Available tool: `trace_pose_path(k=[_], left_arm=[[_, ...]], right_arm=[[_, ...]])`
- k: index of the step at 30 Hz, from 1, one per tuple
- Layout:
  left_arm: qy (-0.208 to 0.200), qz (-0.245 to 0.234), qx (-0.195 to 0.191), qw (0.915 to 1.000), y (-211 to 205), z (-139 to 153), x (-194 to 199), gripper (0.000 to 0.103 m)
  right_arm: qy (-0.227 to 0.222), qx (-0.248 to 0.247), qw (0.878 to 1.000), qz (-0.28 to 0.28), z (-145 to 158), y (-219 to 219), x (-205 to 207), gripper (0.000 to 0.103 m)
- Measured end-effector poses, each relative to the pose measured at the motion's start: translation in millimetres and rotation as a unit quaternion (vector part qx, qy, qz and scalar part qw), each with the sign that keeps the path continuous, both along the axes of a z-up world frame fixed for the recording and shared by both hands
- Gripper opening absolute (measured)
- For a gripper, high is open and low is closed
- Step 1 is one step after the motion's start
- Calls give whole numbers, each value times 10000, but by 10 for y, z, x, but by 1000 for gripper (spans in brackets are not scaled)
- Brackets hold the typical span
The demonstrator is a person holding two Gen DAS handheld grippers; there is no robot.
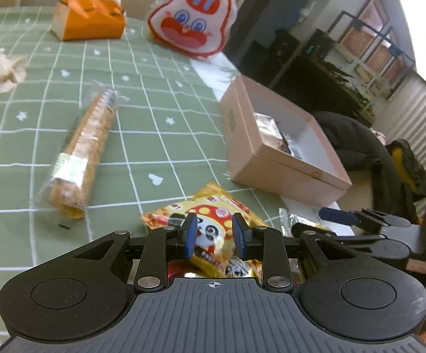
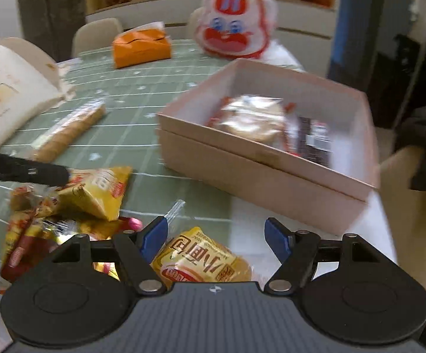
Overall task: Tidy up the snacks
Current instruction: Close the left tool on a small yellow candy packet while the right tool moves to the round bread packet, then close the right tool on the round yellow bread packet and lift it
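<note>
Box (image 2: 260,158) stands at the table (image 1: 160,135) edge, right side, with packets (image 2: 254,117) inside. Biscuit roll (image 1: 80,153) lies left of it. Tissue pack (image 1: 89,19) and rabbit bag (image 1: 190,17) sit behind (far end). Loose snack bags (image 2: 95,194) lie nearest, before the box.

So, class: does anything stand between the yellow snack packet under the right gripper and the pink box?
Nothing visible does. The yellow snack packet lies below the open right gripper; only bare table separates it from the pink box.
</note>
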State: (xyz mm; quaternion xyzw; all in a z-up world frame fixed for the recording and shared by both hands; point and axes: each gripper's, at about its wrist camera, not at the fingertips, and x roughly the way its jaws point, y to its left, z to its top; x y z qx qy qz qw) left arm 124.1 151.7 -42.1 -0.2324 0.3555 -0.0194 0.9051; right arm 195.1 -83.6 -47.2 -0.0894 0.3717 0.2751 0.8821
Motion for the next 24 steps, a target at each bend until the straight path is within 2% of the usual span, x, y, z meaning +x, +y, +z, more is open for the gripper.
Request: trace_pose_path(k=[2,5,10,17,21,24], left_arm=[[-35,113,484,9988,21,62,-152,30],[150,100,1194,9927,54,104,-313,30],[485,-112,1893,9807,48,47,-452,30],[511,-521,2313,9701,-56,-115,-325,33],[408,-621,2178,9732,-45,-134,-256,32],[303,-538,1895,9799,-13,-158,-222,32]], right_arm=[[49,112,9999,-35,-18,-85,-13,73],[81,210,9997,15,-43,-99,-53,73],[-207,290,9990,272,48,-43,-233,73],[-576,247,9974,353,187,-192,-466,75],[-600,225,9976,274,155,-335,-537,78],[-334,359,9986,193,59,-400,-532,78]])
